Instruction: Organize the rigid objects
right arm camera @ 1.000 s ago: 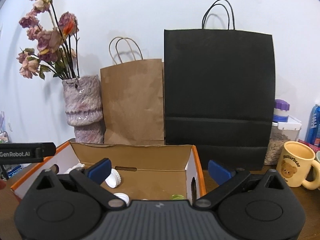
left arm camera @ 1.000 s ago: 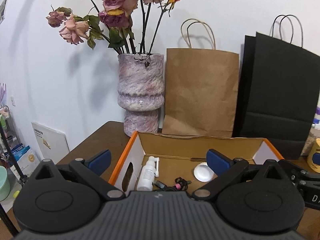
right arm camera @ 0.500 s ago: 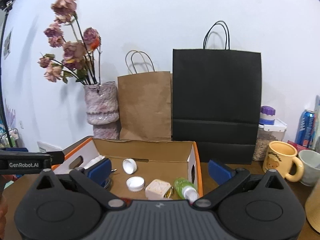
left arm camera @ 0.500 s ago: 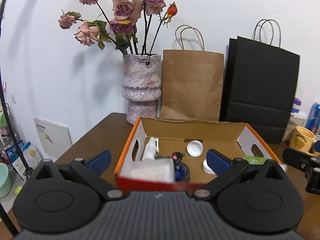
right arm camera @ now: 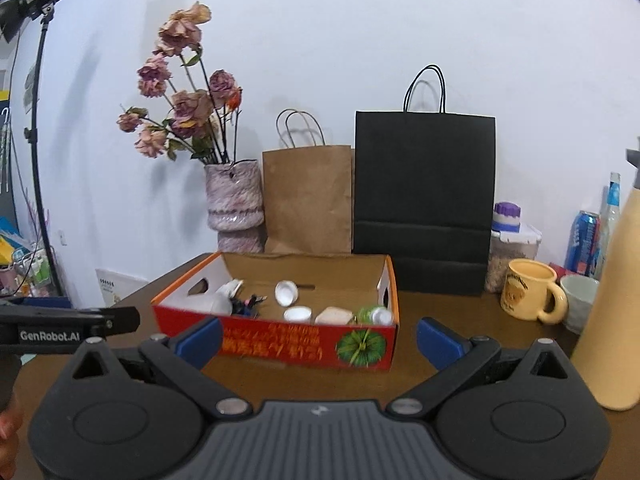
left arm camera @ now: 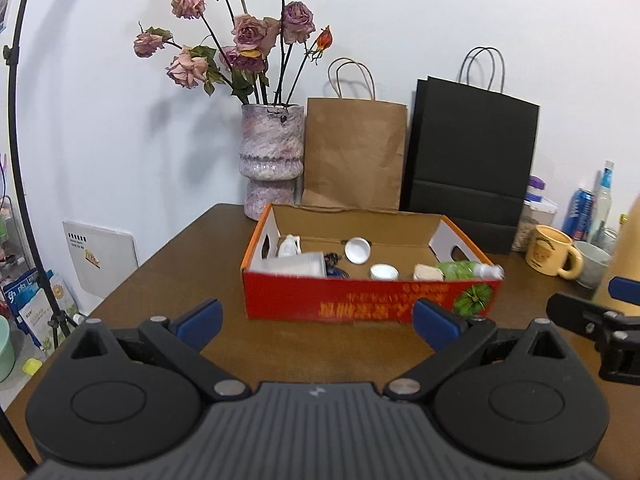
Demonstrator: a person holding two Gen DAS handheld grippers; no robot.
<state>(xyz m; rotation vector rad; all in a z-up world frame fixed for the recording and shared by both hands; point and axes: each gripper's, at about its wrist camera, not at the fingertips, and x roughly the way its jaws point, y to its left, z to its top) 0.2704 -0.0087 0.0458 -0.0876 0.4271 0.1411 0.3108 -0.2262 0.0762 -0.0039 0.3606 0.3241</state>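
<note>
Both claws hang short of the box [left arm camera: 368, 300], each with its blue pads spread wide and nothing between them: the left claw [left arm camera: 316, 320] low in its frame, the right claw [right arm camera: 318, 338] likewise. The box sits mid-frame on the worktop [left arm camera: 168, 280], and the rigid bits lie loose in it: two white caps [left arm camera: 358, 250], a pale block [left arm camera: 427, 273], a green bottle [left arm camera: 466, 270] tipped on its side at the right end, a clear cup [left arm camera: 296, 265] lying over at the left end, a spray bottle [left arm camera: 289, 244] behind it, and a dark tangle of cable [left arm camera: 334, 264] between.

I'd say the trouble lies in that crowding. The cable sits against the cup, so a grab there could drag both. The caps are flat and low, so pads may skid off them. The box wall nearest us is tall enough to catch a claw coming in shallow and shove the light box across the worktop.

Behind, at upper centre, a vase [right arm camera: 236, 204] of dried roses, a brown bag [right arm camera: 308, 200] and a black bag [right arm camera: 424, 204] stand close to the far wall. To the right, a mug [right arm camera: 528, 290], a bowl [right arm camera: 580, 300] and a tall tan bottle [right arm camera: 612, 300] hem in the right claw's swing.
</note>
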